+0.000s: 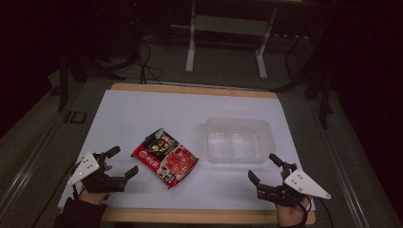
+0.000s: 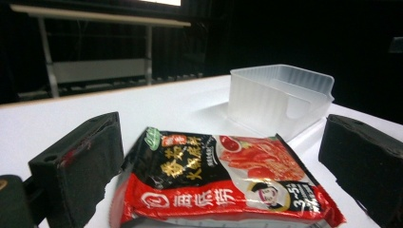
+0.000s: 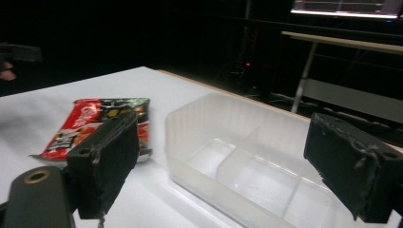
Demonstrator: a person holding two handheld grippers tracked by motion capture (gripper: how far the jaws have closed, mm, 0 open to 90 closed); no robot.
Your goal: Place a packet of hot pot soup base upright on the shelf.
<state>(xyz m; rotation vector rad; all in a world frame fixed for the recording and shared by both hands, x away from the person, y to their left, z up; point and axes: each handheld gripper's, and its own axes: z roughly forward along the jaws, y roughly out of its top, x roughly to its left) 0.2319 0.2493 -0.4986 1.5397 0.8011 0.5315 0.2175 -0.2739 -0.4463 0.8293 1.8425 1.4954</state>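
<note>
Left claw (image 1: 119, 164) sits low at the near left of the counter (image 1: 142, 109), jaws spread wide and holding nothing. Right in front of it lies the red and black sauce packet (image 1: 164, 157), flat on the white surface; in the left gripper view the packet (image 2: 223, 183) fills the gap between the two black jaws, its near edge close in, but neither jaw touches it. Over on the near right, the right claw (image 1: 264, 168) is also wide open and empty, resting close to the counter's front edge. It faces the clear plastic container (image 1: 237, 139), which stands just beyond it. The right gripper view looks into the container (image 3: 247, 161) and shows a low divider splitting its floor into compartments, all bare. From there the packet (image 3: 95, 124) sits to the left of the container, near it but apart. From above, the packet lies at an angle in the middle of the counter, between the left claw and the container.
</note>
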